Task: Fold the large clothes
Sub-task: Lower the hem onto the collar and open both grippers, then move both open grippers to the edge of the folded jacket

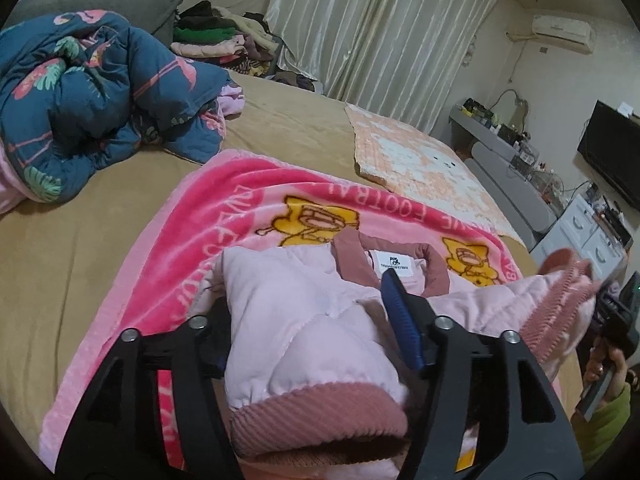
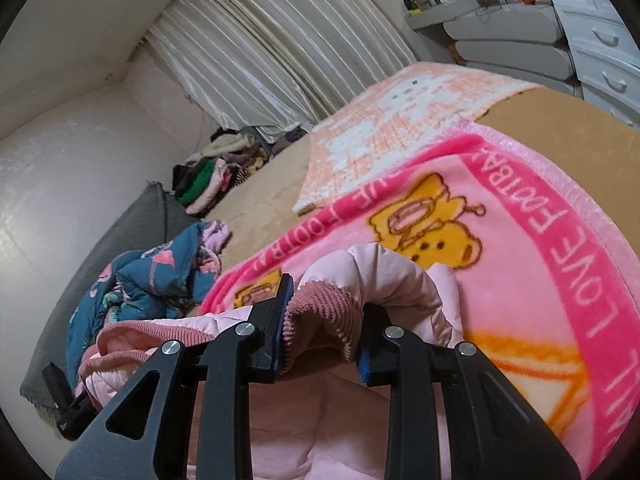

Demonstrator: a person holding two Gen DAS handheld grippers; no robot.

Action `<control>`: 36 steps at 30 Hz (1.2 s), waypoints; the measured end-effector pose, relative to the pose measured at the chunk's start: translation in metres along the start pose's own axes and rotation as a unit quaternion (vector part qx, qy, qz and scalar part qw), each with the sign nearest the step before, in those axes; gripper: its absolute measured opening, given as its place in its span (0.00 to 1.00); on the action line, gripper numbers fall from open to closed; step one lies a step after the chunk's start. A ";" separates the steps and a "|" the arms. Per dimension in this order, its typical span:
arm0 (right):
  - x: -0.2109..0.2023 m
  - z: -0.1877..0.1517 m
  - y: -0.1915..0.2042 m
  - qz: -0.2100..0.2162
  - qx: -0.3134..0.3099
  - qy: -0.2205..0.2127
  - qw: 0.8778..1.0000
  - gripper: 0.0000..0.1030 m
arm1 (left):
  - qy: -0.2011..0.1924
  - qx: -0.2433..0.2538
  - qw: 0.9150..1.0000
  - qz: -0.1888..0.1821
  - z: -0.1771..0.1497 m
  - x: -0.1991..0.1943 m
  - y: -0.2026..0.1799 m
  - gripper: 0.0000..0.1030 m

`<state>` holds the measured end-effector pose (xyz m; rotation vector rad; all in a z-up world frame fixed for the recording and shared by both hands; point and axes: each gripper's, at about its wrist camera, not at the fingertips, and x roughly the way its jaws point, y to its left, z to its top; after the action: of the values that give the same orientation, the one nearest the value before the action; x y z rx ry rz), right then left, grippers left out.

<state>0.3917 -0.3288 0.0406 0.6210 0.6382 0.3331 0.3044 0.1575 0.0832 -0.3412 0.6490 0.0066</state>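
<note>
A: Where is the jacket (image 1: 296, 320)?

B: On the pink blanket (image 1: 224, 216), near edge of the bed (image 1: 100, 208), collar and label facing up. One sleeve, with its ribbed cuff (image 1: 316, 416), is laid over the body toward the middle.

A: And the left gripper (image 1: 316, 344)?

B: Its fingers stand apart, one on each side of that sleeve. The blue pad (image 1: 402, 320) sits just beside the cloth, not pressing as far as I can see; the other pad is hidden behind the sleeve. I judge it has let go.

A: The right gripper (image 2: 320, 336)?

B: Clamped on a bunched ribbed edge (image 2: 324, 312), lifted off the blanket, right of the collar.

A: How far along?

B: Early to middle, I judge. One sleeve looks folded in; the right side is in hand and not laid down. The body itself is not folded yet.

A: Anything else?

B: A blue quilt (image 1: 92, 100) lies far left, well apart, and a clothes pile (image 1: 216, 40) sits by the curtain (image 1: 380, 28).
</note>
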 end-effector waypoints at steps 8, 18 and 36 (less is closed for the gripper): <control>0.028 0.002 -0.012 -0.038 0.008 0.016 0.999 0.26 | -0.035 -0.002 0.999 -0.013 0.006 -0.007 -0.006 0.75; 0.048 0.003 -0.005 -0.049 0.014 0.020 0.998 0.52 | -0.062 0.060 0.996 0.025 0.001 -0.013 -0.005 0.91; -0.025 -0.016 0.031 -0.074 -0.130 -0.066 0.987 0.94 | -0.030 0.056 0.996 0.061 -0.017 -0.004 0.024 0.91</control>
<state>0.3586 -0.3096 0.0614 0.3399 0.5009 0.2288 0.2884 0.1748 0.0653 -0.1921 0.6064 0.0957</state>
